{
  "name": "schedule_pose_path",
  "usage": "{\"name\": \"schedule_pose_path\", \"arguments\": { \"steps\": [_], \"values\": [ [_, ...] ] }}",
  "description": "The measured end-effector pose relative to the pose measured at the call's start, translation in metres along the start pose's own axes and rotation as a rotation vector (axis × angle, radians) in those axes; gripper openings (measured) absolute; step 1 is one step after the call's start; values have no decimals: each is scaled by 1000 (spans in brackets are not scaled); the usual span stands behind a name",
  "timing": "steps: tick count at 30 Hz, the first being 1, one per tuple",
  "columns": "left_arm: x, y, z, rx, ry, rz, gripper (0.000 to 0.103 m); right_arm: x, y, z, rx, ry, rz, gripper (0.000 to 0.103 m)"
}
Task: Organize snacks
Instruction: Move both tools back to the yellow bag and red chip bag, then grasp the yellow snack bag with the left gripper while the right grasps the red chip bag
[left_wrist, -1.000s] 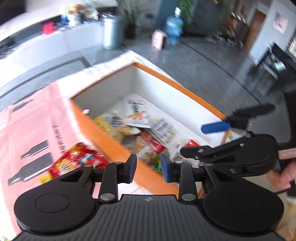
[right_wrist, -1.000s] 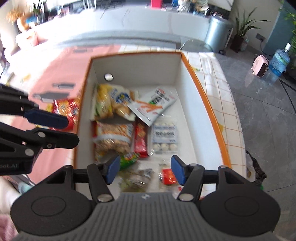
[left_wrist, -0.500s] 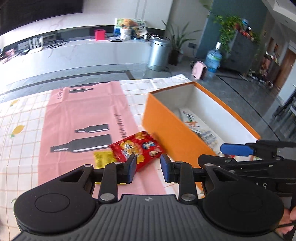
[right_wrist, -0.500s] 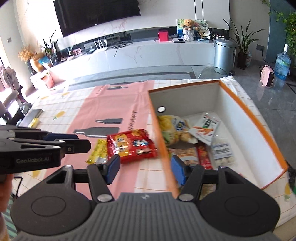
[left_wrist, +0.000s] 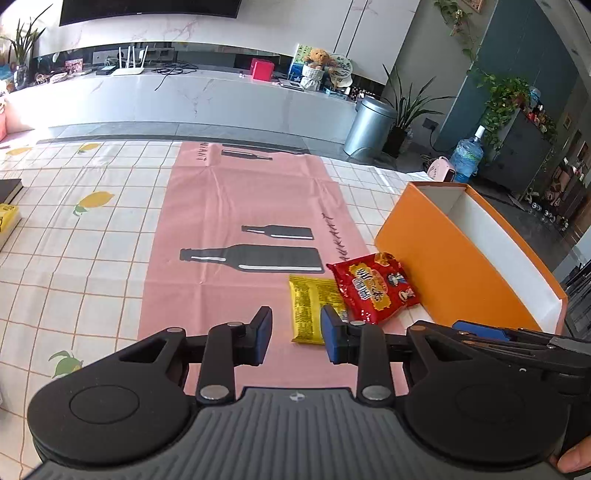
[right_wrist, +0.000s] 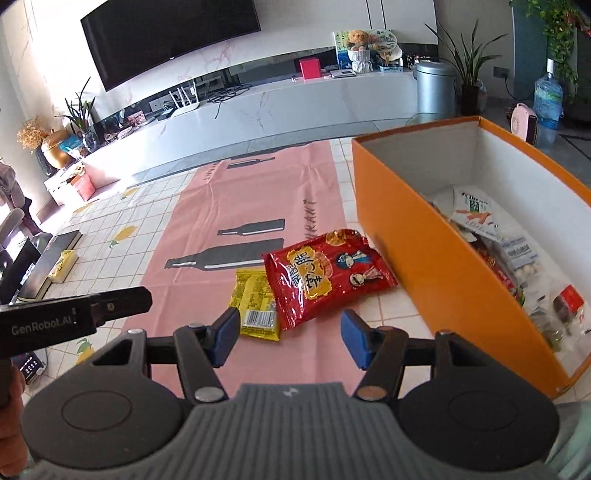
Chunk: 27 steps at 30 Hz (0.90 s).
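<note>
Two grippers hover empty: left gripper (left_wrist: 296, 334) jaws narrow, right gripper (right_wrist: 289, 338) jaws wider. Beyond them on the desk (right_wrist: 147, 206), the red bag (right_wrist: 325, 273) overlaps the yellow packet (right_wrist: 255, 299), beside the box (right_wrist: 436, 266); grabbing either may drag its neighbour.

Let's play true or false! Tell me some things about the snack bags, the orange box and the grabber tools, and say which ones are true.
1. The red snack bag lies on the pink cloth beside the orange box. True.
2. The yellow packet is inside the box. False: it lies on the cloth, partly under the red bag.
3. The orange box is empty. False: several snacks already lie in it.
4. The right tool holds nothing. True.
5. The left tool is gripping the red bag. False: nothing is between its fingers.
</note>
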<state>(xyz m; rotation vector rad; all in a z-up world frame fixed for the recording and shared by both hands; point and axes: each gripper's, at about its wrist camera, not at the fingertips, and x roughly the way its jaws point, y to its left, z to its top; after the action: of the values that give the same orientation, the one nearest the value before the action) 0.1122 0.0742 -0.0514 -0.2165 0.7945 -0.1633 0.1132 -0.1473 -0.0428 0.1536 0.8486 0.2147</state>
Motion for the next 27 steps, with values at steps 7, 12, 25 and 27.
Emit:
{"name": "schedule_pose_path", "arguments": {
  "steps": [7,12,25,27],
  "values": [
    [20,25,-9,-35,21,-18,36,35,7,-5,25,39,-33,60],
    [41,30,5,8,42,-28,39,55,2,7,60,48,-54,67],
    [95,-12,-7,135,144,-91,72,91,-30,18,182,86,-44,69],
    [102,-20,-11,160,151,-82,73,90,-36,18,188,82,-31,69]
  ]
}}
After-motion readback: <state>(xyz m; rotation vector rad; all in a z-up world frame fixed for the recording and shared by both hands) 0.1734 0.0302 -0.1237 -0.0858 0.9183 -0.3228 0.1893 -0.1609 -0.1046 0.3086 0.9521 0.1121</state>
